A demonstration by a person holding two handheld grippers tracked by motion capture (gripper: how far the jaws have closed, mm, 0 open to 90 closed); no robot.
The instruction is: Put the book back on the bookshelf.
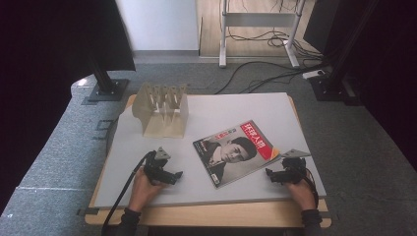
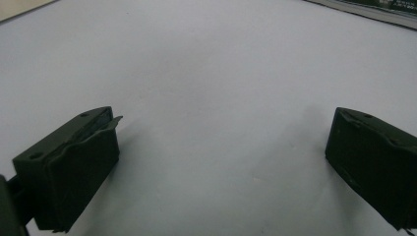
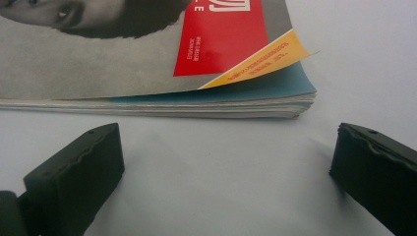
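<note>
The magazine point(image 1: 236, 152) lies on the table point(image 1: 275, 105), between both tools, rack point(image 1: 162, 110) behind.

magazine point(image 1: 236, 152) cover, red banner, white title characters, perhaps Chinese

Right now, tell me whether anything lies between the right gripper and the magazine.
Nothing visible does. The right gripper stands open just short of the magazine, facing its page edge near the curled corner, with bare grey table surface between the jaws and the pages.

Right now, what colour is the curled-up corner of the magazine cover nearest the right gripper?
Yellow-orange with small red print, on the magazine; clearest in the right gripper view.
</note>
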